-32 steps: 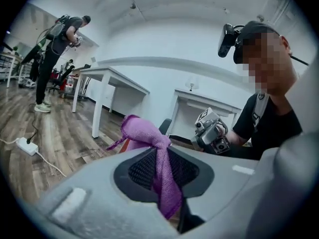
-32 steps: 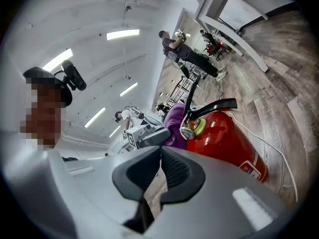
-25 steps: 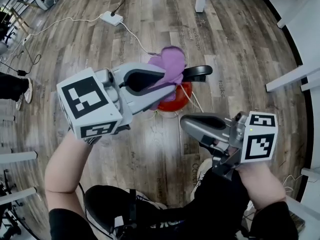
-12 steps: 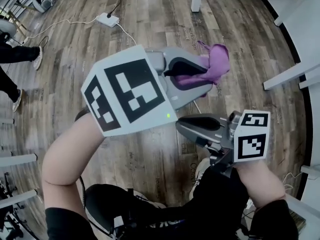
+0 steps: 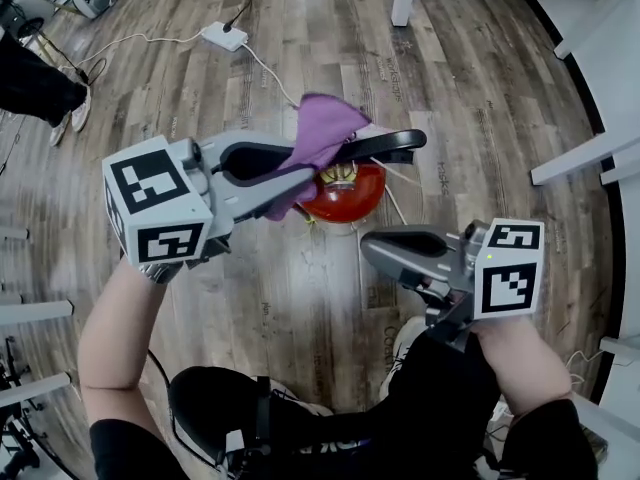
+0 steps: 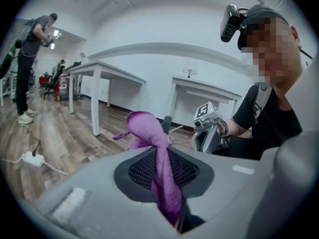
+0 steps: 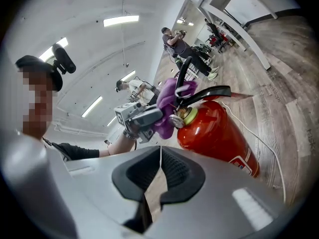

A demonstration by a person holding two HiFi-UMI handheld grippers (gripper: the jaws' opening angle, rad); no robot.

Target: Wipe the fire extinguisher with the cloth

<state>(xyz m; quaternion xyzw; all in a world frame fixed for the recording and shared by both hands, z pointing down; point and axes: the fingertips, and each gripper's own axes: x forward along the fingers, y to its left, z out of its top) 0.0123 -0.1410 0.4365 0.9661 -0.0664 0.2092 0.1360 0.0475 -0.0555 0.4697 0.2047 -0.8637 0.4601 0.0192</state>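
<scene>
Floor (image 5: 300, 293): wooden, fire extinguisher (image 5: 352, 196) upright.
Left tool (image 5: 325, 168): pinching purple cloth (image 5: 322, 128) at extinguisher's top.
Right tool (image 5: 372, 245): pressed together, empty, nearer right.

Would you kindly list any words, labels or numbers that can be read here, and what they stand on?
Nothing reads with certainty.
Label on the fire extinguisher: too small.
Print on the floor planks: blurred.
Marker cubes: black-and-white squares only, no letters.

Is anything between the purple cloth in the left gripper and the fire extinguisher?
Nothing visible. The left gripper holds the purple cloth right at the black handle of the red fire extinguisher.
</scene>
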